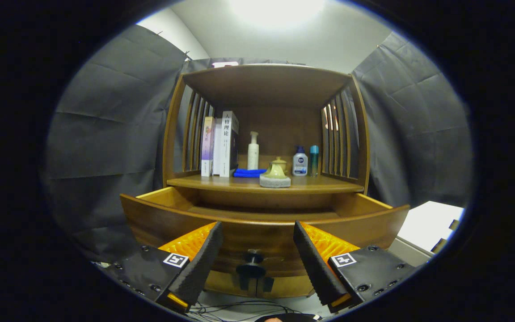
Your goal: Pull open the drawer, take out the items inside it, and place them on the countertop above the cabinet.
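Holding my tool (257, 237) wide open, I grip nothing; its fingers (199, 259) flank the drawer (262, 223), which is pulled out toward me, its dark knob (252, 259) between them. Its inside is hidden behind the front panel. Above, the desk (320, 184) carries books (219, 145), bottles (300, 163), a blue cloth (248, 172) and a small teapot (275, 172).

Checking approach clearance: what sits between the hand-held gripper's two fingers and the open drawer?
In the gripper view, the hand-held gripper is open. Between its fingers stands only the drawer's dark knob on the drawer front; the fingers touch nothing.
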Tool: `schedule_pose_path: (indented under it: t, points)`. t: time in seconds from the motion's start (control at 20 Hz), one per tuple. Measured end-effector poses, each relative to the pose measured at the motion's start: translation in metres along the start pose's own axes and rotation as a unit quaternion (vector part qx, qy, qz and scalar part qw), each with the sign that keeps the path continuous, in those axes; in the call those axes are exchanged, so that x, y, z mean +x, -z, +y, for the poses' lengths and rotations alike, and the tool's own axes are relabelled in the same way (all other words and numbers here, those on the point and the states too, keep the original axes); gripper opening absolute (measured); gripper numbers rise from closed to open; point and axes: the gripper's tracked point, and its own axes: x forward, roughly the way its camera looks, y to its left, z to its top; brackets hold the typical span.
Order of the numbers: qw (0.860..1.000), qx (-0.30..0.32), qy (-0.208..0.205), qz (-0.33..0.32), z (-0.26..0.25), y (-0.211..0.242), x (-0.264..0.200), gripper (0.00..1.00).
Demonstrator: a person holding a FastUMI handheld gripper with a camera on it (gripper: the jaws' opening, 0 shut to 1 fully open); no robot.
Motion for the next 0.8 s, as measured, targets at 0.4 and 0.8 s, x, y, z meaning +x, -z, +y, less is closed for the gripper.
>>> schedule_pose_path:
  t: [0.4, 0.8]
  points:
    - [0.999, 0.010, 0.006, 0.034, 0.003, 0.041, 0.011, 1.00]
    - [0.998, 0.008, 0.025, 0.054, -0.003, 0.059, 0.023, 1.00]
